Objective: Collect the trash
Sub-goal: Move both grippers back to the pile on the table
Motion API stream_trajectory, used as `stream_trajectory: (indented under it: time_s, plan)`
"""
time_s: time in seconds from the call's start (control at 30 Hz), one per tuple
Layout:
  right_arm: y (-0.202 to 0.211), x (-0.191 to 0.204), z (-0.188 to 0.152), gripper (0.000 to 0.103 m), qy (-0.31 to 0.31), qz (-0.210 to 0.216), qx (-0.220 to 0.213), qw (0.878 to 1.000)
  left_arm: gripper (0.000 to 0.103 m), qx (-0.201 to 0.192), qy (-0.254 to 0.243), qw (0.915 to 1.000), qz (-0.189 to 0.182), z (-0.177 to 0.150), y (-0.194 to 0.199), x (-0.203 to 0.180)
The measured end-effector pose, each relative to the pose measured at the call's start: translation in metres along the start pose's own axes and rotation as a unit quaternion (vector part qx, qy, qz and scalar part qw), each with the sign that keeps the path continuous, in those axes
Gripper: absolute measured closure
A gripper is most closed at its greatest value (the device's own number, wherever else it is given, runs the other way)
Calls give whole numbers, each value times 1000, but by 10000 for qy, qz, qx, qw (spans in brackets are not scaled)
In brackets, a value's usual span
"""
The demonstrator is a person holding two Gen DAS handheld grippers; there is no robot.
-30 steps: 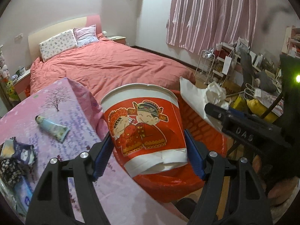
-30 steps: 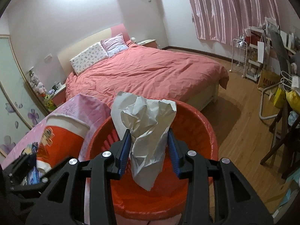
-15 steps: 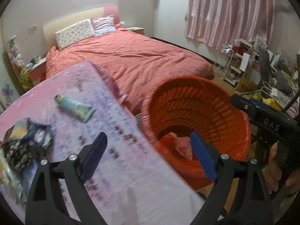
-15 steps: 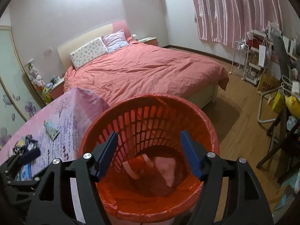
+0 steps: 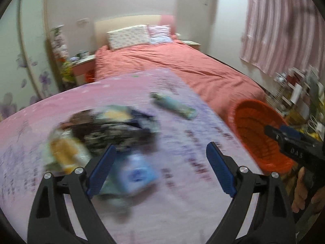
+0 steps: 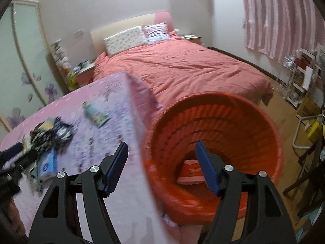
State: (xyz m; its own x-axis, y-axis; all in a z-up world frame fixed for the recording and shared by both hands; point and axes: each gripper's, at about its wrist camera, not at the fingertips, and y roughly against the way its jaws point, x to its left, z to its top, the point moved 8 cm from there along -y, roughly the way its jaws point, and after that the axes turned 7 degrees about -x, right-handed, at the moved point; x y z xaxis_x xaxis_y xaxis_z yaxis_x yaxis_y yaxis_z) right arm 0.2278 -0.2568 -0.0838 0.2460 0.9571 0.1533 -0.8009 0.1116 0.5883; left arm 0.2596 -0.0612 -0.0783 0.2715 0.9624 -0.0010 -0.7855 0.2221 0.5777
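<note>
My left gripper (image 5: 160,170) is open and empty above the pink-clothed table (image 5: 182,203), over a blurred heap of wrappers (image 5: 113,130) and a blue packet (image 5: 136,172). A pale green tube (image 5: 174,105) lies farther back. My right gripper (image 6: 162,166) is open and empty over the table edge and the rim of the orange basket (image 6: 254,122), which holds a red cup and paper (image 6: 191,172). The basket (image 5: 251,130) stands right of the table. The tube (image 6: 94,113), the wrappers (image 6: 50,134) and the packet (image 6: 46,164) also show in the right wrist view.
A bed with a red cover (image 6: 182,69) lies behind the table. A wire rack and cluttered shelves (image 6: 300,81) stand at the right by the pink curtain. A chair frame (image 6: 304,134) is right of the basket. My right gripper's body (image 5: 294,144) shows at the left view's right edge.
Both grippers opened and dropped the red cup and the crumpled paper into the basket. Both then swung left, the left one over to the trash heap on the table.
</note>
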Motion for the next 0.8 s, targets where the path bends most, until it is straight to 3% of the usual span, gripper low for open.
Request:
stream_trajectory:
  time_s: [0.13,0.3,0.4,0.5,0.67,0.8]
  plan:
    - [-4,32,-8,36,201,202,121,9995,15,-86,301,9981,537,-4,16,68]
    - [-14,70,-16,38,491,418,282,9975,24,113,907,9889,1172,-23,23,157]
    - [-18,87,-18,39,610,507,343,9963,29,233,1256,9847,1188,-35,24,184]
    - [-22,99,-20,40,687,529,379,9955,29,203,1423,9844,1015,-33,25,185]
    - [-28,114,-20,40,754,542,427,9948,24,131,1313,9886,727,-15,13,153]
    - [-31,121,-16,40,767,526,375,9950,22,321,1197,9900,681,-14,-12,132]
